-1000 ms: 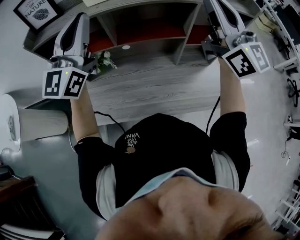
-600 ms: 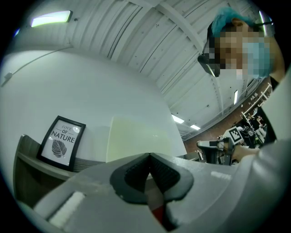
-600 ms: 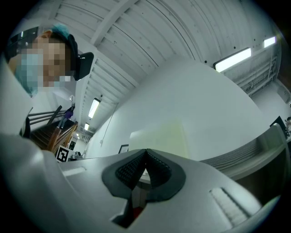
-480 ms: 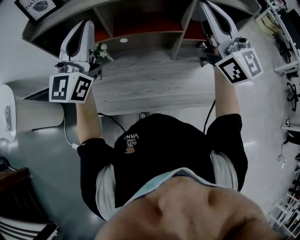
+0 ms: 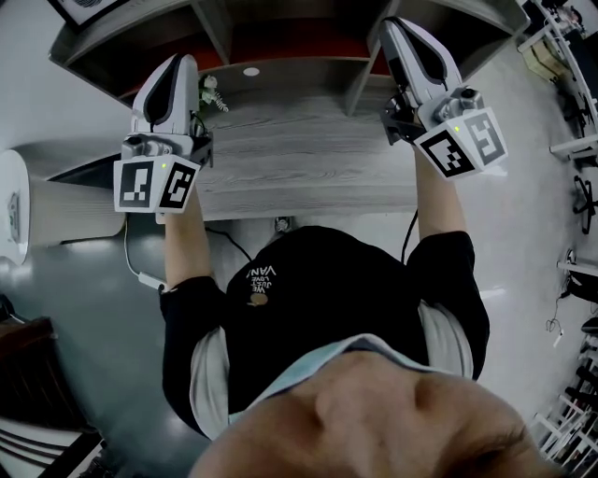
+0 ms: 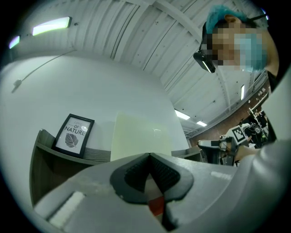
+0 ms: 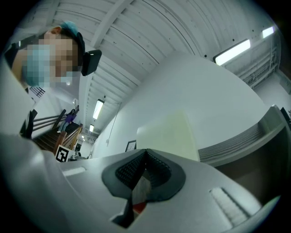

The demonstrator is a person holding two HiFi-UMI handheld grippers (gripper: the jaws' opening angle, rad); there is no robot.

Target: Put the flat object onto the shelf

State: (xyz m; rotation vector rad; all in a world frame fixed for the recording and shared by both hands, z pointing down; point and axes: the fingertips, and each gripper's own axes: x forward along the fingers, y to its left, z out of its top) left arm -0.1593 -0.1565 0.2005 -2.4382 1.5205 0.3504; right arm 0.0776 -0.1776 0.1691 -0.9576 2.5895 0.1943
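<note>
The flat object is a pale cream board [image 6: 138,136] that stands upright on top of the grey shelf unit [image 6: 45,157], beside a framed "NATURE" print [image 6: 72,135]. The right gripper view shows the same board [image 7: 170,134] above the shelf's top edge [image 7: 236,143]. My left gripper [image 6: 149,155] is shut with nothing in it and points up at the board from below. My right gripper [image 7: 145,151] is shut and empty too. In the head view the left gripper [image 5: 179,63] and right gripper [image 5: 392,26] are held up before the shelf compartments; the board lies outside that view.
A grey wood desk top [image 5: 299,159] runs under the shelf's open compartments with red backing [image 5: 280,42]. A small plant [image 5: 210,91] and a white disc [image 5: 250,71] sit at the desk's back. A white appliance [image 5: 14,210] stands at the left.
In the head view both grippers have drawn back from the shelf, lower in the picture and closer together. Both stayed shut.
</note>
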